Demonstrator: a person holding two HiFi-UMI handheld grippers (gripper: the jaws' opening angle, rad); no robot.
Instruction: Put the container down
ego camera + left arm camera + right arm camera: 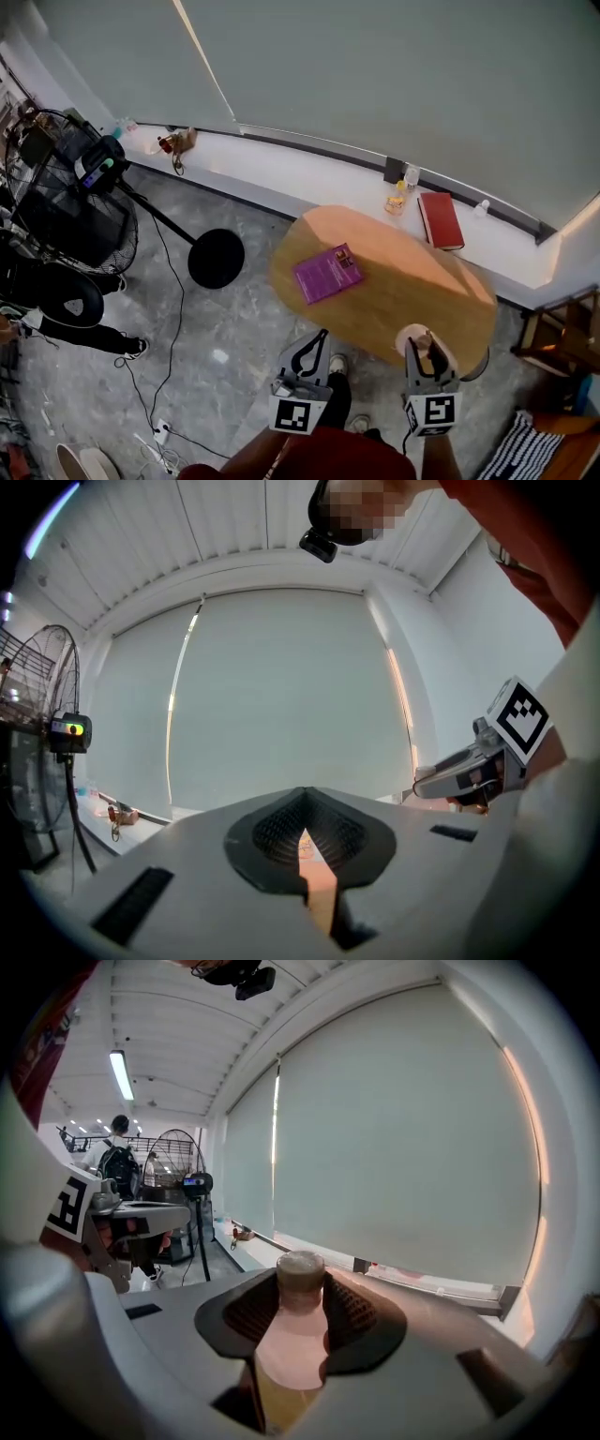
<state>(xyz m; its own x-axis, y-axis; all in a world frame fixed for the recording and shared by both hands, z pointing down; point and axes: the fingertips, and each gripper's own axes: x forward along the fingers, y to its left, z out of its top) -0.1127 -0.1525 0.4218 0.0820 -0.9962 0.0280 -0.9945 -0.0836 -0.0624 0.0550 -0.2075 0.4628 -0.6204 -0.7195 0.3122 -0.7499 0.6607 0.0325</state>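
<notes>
The container (289, 1354) is a small clear bottle with a tan cap and yellowish liquid low in it. It stands upright between the jaws of my right gripper (305, 1314), which is shut on it. In the head view the container (418, 339) and right gripper (427, 354) hang over the near edge of the round wooden table (412, 291). My left gripper (317, 345) is held just off the table's near left edge. In its own view the left gripper (305, 841) is shut with nothing between its jaws.
A purple book (327, 273) lies on the table's left part. On the white window sill behind are a red book (440, 219) and small bottles (399, 195). A standing fan (66, 187) with a black round base (216, 258) and cables fill the floor at left. A wooden stool (562, 337) stands at right.
</notes>
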